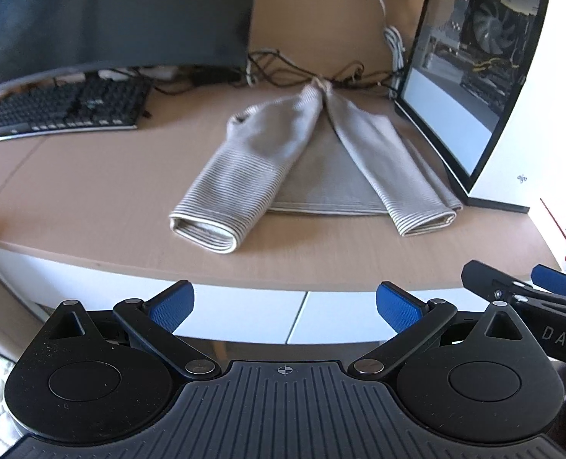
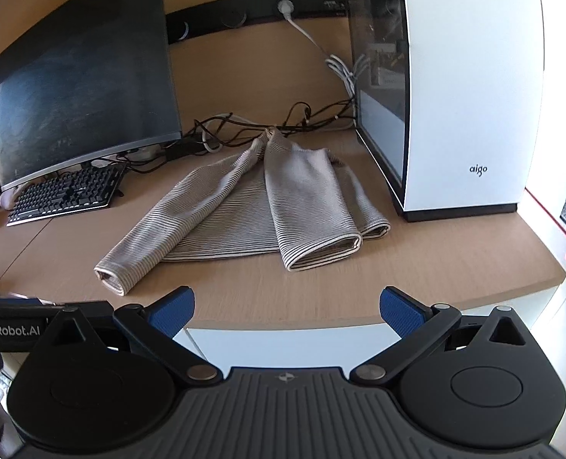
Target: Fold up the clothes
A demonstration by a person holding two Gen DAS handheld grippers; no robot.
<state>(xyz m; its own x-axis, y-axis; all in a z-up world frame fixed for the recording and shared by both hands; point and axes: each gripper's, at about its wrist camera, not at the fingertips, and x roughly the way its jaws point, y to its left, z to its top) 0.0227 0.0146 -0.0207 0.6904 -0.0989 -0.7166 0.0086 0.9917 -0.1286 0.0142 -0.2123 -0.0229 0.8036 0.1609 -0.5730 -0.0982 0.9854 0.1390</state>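
A grey striped long-sleeved garment (image 1: 321, 176) (image 2: 225, 229) lies flat on the wooden desk (image 1: 91, 199) (image 2: 321, 290), both sleeves folded in over the body so the cuffs point toward the front edge. The left sleeve cuff (image 1: 206, 229) (image 2: 113, 277) and the right sleeve cuff (image 1: 424, 222) (image 2: 321, 252) lie near the front. My left gripper (image 1: 285, 306) hangs open in front of the desk edge, holding nothing. My right gripper (image 2: 287, 308) is open too, level with the desk's front edge and short of the garment. The right gripper's fingers (image 1: 505, 287) show at the left wrist view's right edge.
A dark monitor (image 1: 111, 15) (image 2: 80, 91) and black keyboard (image 1: 65, 111) (image 2: 65, 195) stand at the back left. A white computer case (image 1: 512, 76) (image 2: 455, 95) stands right of the garment. Tangled cables (image 1: 302, 72) (image 2: 264, 122) lie behind it.
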